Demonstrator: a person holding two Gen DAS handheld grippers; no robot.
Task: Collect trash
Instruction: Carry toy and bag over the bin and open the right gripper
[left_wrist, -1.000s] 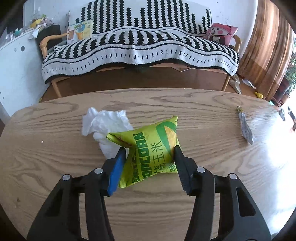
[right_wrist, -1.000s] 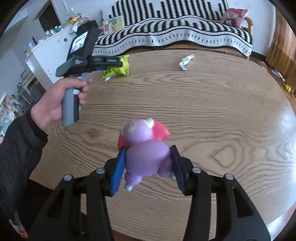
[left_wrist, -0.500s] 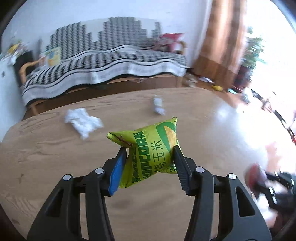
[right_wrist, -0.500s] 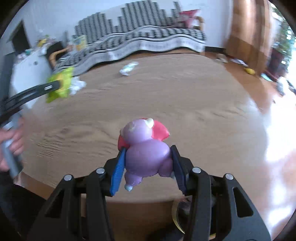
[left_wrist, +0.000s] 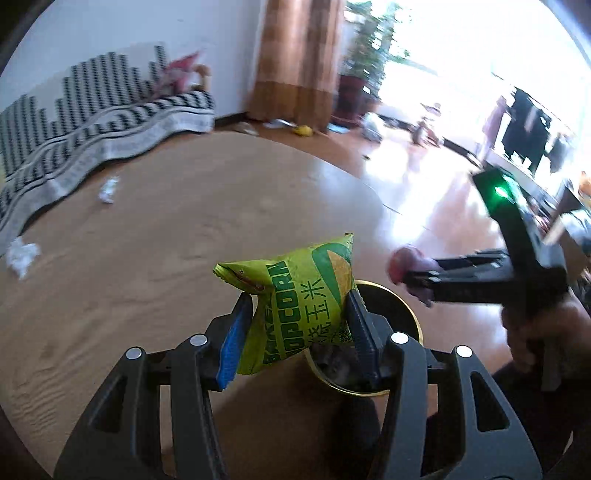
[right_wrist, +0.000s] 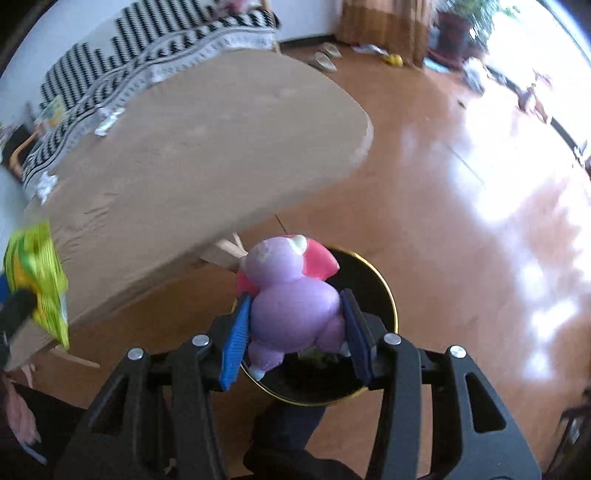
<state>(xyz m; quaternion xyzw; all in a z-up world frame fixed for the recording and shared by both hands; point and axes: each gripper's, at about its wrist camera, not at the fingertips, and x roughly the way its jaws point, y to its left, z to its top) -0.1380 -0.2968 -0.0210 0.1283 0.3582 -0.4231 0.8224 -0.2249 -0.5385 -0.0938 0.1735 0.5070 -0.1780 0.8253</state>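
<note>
Both our tongs have swung off the surface (right_wrist: 192, 147): left tongs (left_wrist: 295, 317) pinching the bag (left_wrist: 299, 295), right tongs (right_wrist: 295, 321) pinching the toy (right_wrist: 291, 306), above the bin (right_wrist: 380, 291).

yellow-green popcorn bag (left_wrist: 299, 299), purple-pink toy (right_wrist: 291, 302), gold-rimmed black bin (right_wrist: 384, 291)

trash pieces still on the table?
2: a white crumpled tissue near the table's left edge, and a small wrapper at the far side by the sofa. Others may be hidden.
</note>
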